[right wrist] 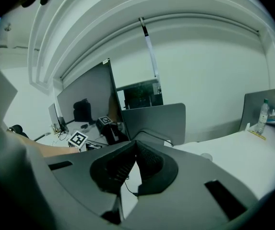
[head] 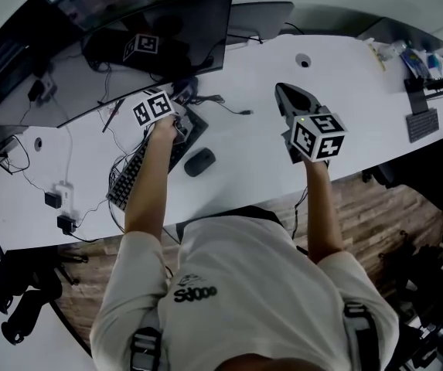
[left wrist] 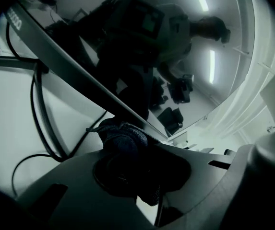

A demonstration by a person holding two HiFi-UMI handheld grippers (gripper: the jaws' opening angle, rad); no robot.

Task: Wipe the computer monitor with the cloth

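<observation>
The dark monitor (head: 151, 22) stands at the desk's back left, and its screen mirrors my left marker cube. My left gripper (head: 182, 93) is just under the screen's lower edge, shut on a bunched dark cloth (head: 188, 88). In the left gripper view the cloth (left wrist: 120, 135) fills the jaws of the left gripper (left wrist: 127, 145) and lies against the monitor's bottom bezel (left wrist: 79, 68). My right gripper (head: 281, 89) hovers over bare desk to the right, shut with nothing in it. Its jaw tips meet in the right gripper view (right wrist: 136, 145), where the monitor (right wrist: 87, 97) shows at the left.
A keyboard (head: 148, 161) and a mouse (head: 199, 161) lie below the left gripper, with loose cables (head: 221, 103) around them. Power adapters (head: 59, 207) sit at the desk's left end. A grey partition (right wrist: 151, 121) stands behind; a bottle (right wrist: 262, 115) and clutter (head: 418, 60) are far right.
</observation>
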